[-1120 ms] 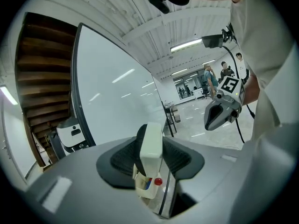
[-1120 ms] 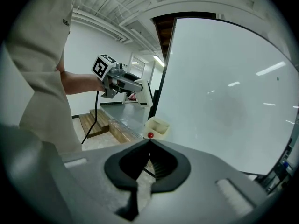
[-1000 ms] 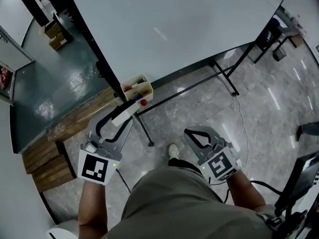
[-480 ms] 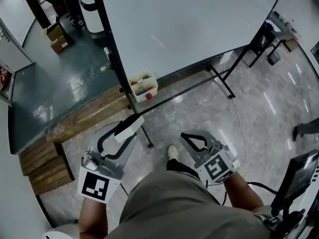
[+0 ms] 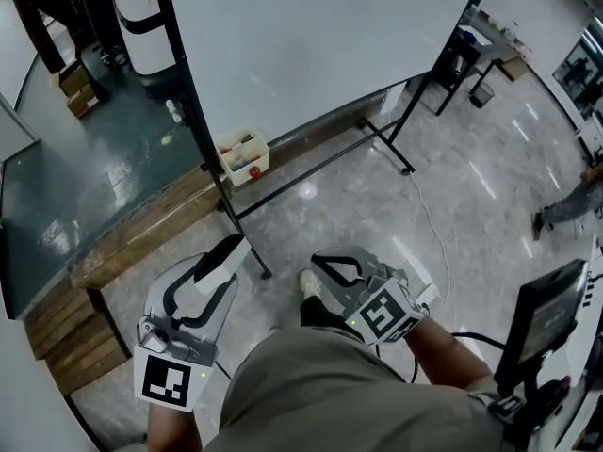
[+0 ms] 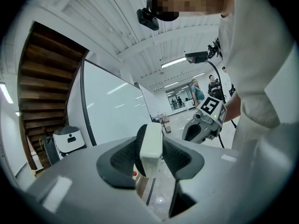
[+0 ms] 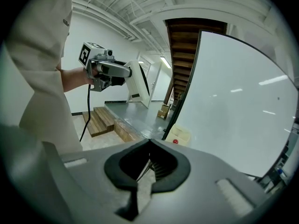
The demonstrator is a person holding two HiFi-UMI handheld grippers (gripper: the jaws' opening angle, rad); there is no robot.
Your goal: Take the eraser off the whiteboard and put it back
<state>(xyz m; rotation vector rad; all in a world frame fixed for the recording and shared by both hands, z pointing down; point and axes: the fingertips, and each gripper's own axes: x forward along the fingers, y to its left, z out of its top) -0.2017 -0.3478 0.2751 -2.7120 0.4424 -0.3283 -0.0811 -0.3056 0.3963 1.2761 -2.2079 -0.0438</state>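
The left gripper [image 5: 209,276] was closed on the eraser [image 6: 151,146], which was clamped across its narrow sides and kept the jaws partly apart. The right gripper [image 7: 148,158] was shut, with nothing in it. Both were held low, well apart from the whiteboard [image 5: 311,45]. The eraser was judged light, stiff-cased and smooth enough to slip. A hold across its middle seemed soundest, with the wiping face left free.

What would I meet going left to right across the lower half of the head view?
wooden steps → left claw gripping the eraser → right claw, shut → dark screen
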